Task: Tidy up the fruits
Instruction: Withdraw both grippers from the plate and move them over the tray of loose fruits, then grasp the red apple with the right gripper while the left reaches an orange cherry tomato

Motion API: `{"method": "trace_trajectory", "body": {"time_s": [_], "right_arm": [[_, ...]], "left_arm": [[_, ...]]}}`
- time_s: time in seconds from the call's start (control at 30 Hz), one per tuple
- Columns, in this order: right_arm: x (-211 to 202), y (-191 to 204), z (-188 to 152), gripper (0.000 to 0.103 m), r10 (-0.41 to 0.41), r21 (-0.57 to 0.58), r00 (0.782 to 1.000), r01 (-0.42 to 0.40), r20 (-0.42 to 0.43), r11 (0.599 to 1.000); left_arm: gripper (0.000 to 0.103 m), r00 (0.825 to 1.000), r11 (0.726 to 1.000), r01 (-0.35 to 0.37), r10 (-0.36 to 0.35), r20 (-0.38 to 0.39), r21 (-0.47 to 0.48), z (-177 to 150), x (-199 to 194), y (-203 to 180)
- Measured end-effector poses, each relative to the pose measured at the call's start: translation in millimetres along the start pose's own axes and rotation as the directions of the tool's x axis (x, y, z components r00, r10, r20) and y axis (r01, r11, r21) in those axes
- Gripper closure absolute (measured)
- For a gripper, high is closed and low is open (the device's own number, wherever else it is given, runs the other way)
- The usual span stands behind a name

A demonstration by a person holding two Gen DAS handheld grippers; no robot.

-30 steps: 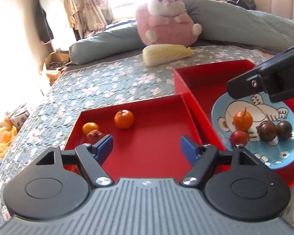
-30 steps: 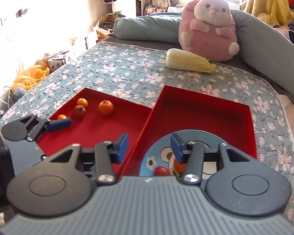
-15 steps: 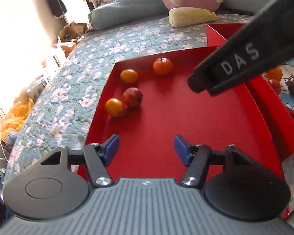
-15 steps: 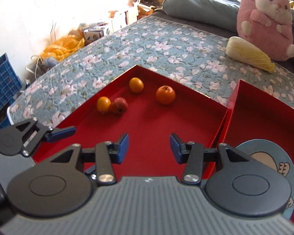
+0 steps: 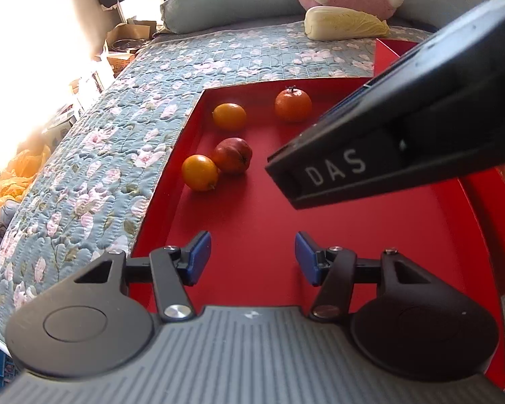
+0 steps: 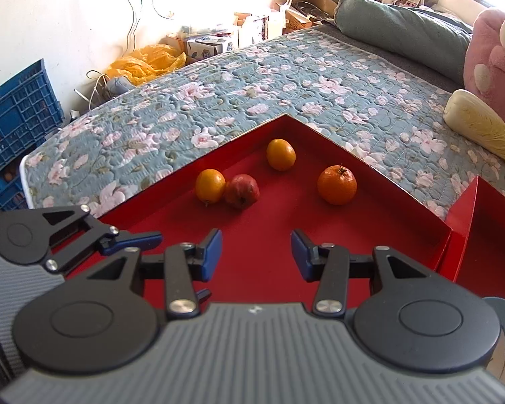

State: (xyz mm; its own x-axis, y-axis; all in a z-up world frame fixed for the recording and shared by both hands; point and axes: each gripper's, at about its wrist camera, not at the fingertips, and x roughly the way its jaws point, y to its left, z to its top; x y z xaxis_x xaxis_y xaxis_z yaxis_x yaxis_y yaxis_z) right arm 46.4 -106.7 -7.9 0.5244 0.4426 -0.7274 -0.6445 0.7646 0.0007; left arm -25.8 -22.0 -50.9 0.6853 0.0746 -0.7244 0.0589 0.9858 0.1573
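Left gripper (image 5: 252,257): jaws parted and just been closing, nothing between them, over bare tray floor.
Right gripper (image 6: 256,256): jaws apart, empty, just beside the left one.
Red tray (image 6: 370,235): under both grippers.
Small orange (image 6: 210,186): ahead, touching the red fruit (image 6: 241,191).
Second small orange (image 6: 280,154): farther ahead, near the tray corner.
Large orange (image 6: 337,184): ahead right, apart.
Cabbage (image 5: 345,28): well beyond, on the quilt (image 5: 118,141).
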Motion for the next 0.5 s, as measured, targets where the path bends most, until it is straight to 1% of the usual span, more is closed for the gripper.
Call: {"method": "trace_trajectory", "body": {"time_s": [0.17, 0.3, 0.33, 0.37, 0.5], "right_arm": [[12, -3, 4, 0.055, 0.009, 0.016, 1.000, -0.009, 0.002, 1.000], [23, 1, 7, 0.055, 0.021, 0.009, 1.000, -0.021, -0.002, 1.000], [25, 2, 8, 0.056, 0.020, 0.003, 1.000, -0.020, -0.002, 1.000], [27, 2, 9, 0.059, 0.018, -0.001, 1.000, -0.018, -0.002, 1.000], [36, 3, 13, 0.060, 0.009, -0.008, 1.000, -0.009, -0.009, 1.000]], "left_arm": [[0.041, 1.000, 0.999, -0.010, 0.010, 0.010, -0.036, 3, 6, 10], [0.041, 1.000, 0.999, -0.009, 0.010, 0.009, -0.043, 3, 8, 14], [0.041, 1.000, 0.999, -0.011, 0.012, 0.009, -0.042, 2, 9, 15], [0.041, 1.000, 0.999, -0.012, 0.012, 0.009, -0.042, 2, 9, 16], [0.041, 1.000, 0.999, -0.009, 0.009, 0.008, -0.045, 1, 9, 18]]}}
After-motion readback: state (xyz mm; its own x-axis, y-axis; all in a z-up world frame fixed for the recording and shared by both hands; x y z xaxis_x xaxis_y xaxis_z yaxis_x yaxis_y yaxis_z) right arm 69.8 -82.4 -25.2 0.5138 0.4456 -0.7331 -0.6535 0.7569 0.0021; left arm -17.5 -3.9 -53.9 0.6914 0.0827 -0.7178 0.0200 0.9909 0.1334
